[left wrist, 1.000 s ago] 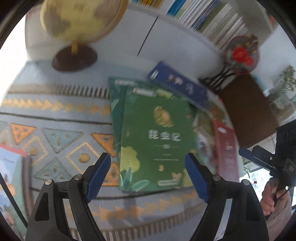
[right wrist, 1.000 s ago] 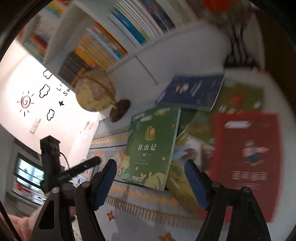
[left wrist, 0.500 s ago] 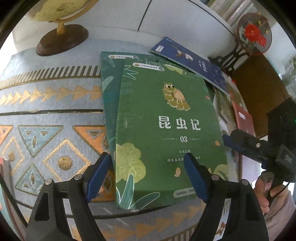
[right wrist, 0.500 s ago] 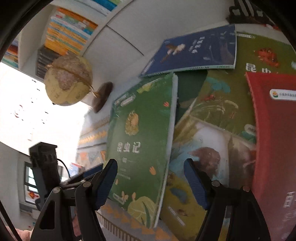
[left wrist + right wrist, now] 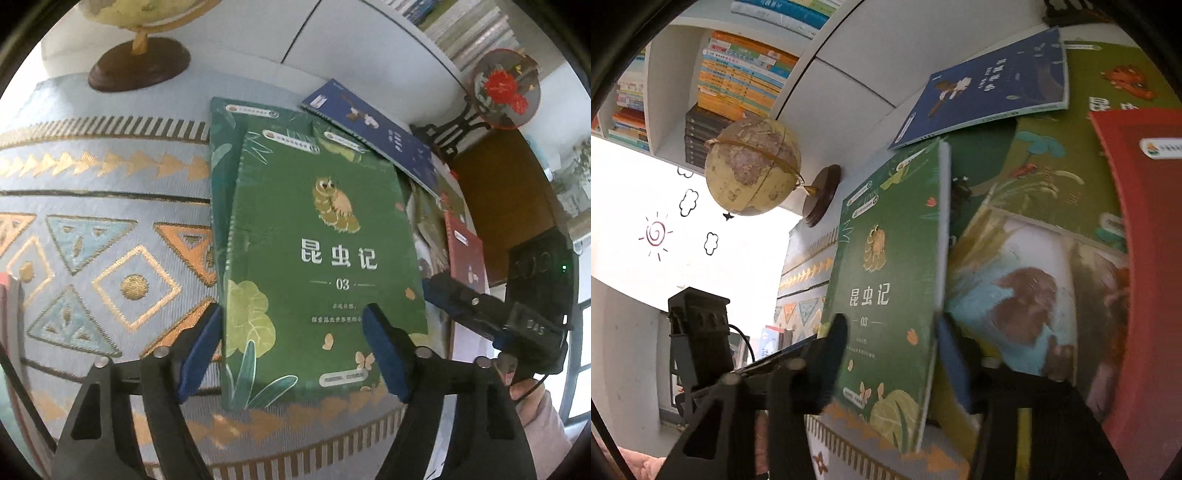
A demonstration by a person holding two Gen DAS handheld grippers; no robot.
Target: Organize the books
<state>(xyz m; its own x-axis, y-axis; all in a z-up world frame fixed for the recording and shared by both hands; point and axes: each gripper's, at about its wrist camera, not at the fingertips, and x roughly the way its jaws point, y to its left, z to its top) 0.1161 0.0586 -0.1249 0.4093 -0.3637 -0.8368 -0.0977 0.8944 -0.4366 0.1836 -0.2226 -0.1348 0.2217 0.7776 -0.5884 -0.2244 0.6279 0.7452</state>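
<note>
A green book (image 5: 317, 258) with white characters and "03" lies on top of a darker green book (image 5: 221, 155) on the patterned cloth (image 5: 92, 240). My left gripper (image 5: 291, 347) hovers over its lower end. The jaws are closing but stand apart, one pad at the left edge and one over the right part. My right gripper (image 5: 892, 347) is closing around the green book's (image 5: 886, 280) right edge, which looks raised. One blurred finger (image 5: 834, 343) is over the cover and the other is behind the edge. In the left wrist view a right finger (image 5: 447, 295) sits at that edge.
A blue book (image 5: 990, 85), an olive book (image 5: 1071, 147), a painted-cover book (image 5: 1027, 295) and a red book (image 5: 1145, 258) overlap to the right. A globe (image 5: 750, 173) stands at the back left, and a round flower ornament (image 5: 506, 88) at the back right. Shelves full of books (image 5: 738, 74) rise behind.
Both grippers have come down closer to the green book. The right jaws have narrowed sharply around its right edge. The left jaws have narrowed a little.
</note>
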